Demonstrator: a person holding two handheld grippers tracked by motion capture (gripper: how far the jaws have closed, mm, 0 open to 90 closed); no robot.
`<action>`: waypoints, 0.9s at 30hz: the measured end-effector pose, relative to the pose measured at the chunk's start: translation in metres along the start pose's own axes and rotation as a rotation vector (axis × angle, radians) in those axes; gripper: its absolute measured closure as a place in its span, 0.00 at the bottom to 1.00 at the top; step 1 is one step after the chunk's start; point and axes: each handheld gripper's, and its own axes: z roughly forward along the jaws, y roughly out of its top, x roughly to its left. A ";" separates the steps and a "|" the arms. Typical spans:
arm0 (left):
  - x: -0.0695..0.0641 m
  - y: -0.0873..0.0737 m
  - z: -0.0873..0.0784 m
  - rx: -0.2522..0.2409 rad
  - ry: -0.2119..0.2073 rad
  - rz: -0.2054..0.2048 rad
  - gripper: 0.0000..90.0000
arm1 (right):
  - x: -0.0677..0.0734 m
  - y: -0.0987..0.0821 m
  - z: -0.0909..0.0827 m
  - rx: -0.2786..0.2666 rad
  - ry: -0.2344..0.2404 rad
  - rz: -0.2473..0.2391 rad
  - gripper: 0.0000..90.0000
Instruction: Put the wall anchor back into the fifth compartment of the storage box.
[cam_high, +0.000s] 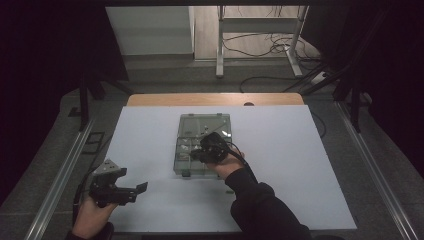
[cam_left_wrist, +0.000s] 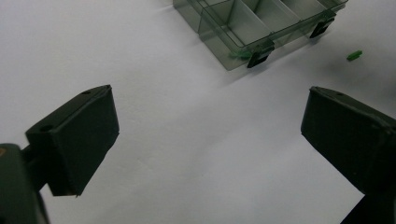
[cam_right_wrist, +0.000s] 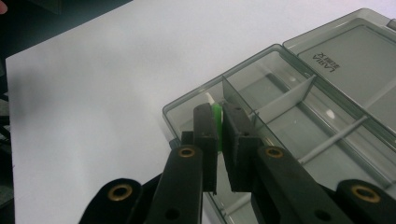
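A clear smoky compartment box (cam_high: 220, 125) lies in the middle of the white mat with its lid (cam_right_wrist: 355, 60) folded open. My right gripper (cam_high: 196, 155) hovers over the box's near-left corner. In the right gripper view that gripper (cam_right_wrist: 218, 112) is shut on a small green piece (cam_right_wrist: 216, 126), held over a corner compartment of the box (cam_right_wrist: 289, 121). My left gripper (cam_high: 134, 179) rests near the mat's front left, apart from the box, and its jaws (cam_left_wrist: 210, 116) stand wide open with nothing between them. Another small green piece (cam_left_wrist: 354, 55) lies on the mat beside the box (cam_left_wrist: 243, 23).
The white mat (cam_high: 300, 165) covers a wooden table with bare room left and right of the box. Metal rails (cam_high: 60, 175) run along both sides. Two black latches (cam_left_wrist: 260, 58) stick out of the box's front edge. Cables lie on the floor beyond.
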 end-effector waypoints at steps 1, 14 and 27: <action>0.000 0.000 0.000 -0.001 -0.001 0.000 0.05 | 0.000 0.000 0.002 -0.002 0.000 -0.005 0.93; 0.001 0.000 -0.001 -0.007 -0.016 0.003 0.02 | 0.005 0.006 0.023 0.011 0.003 -0.014 0.93; 0.001 -0.001 -0.001 -0.006 -0.013 0.000 0.02 | 0.010 0.007 0.041 0.048 -0.020 -0.048 0.84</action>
